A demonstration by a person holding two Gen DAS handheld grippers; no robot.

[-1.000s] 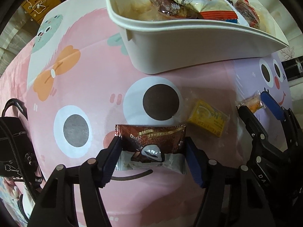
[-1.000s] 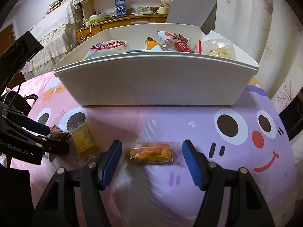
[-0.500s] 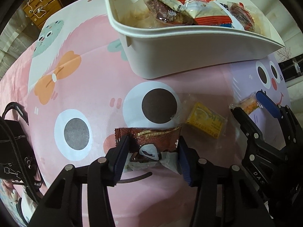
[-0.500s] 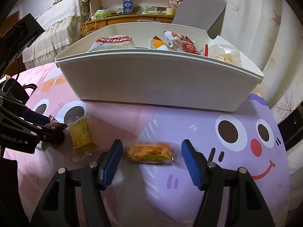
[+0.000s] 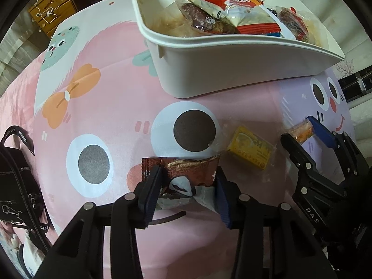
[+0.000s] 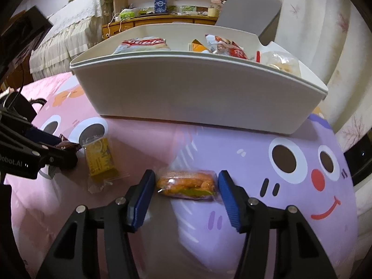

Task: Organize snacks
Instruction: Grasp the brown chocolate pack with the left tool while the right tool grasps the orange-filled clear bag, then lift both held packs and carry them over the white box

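1. A black bag (image 5: 16,186) lies at the far left edge of the pink cartoon-print cloth (image 5: 111,121) that covers the tabletop.
2. The left claw (image 5: 186,190) points down over the cloth. Its jaws have just been closing, and the blue pads now press both sides of the brown chocolate snack packet (image 5: 186,169), whose wrapper is crumpled between them.
3. Just right of that packet a yellow snack packet (image 5: 252,150) lies flat on the cloth, free of both claws.
4. Behind these stands the white bin (image 5: 232,69), already holding several snack bags, among them a red-and-white cookie bag (image 5: 230,0).
5. In the right wrist view the same bin (image 6: 197,93) fills the middle, with the yellow packet (image 6: 100,160) low on the left, beside the left claw (image 6: 55,151).
6. The right claw (image 6: 186,193) straddles the orange snack in clear wrap (image 6: 188,183), which rests on the purple part of the cloth (image 6: 290,186). Its jaws have just been closing; a narrow gap shows at each pad, so it is not gripped.
7. From the left wrist view the right claw (image 5: 302,130) sits at the far right with the orange snack (image 5: 301,131) between its tips.
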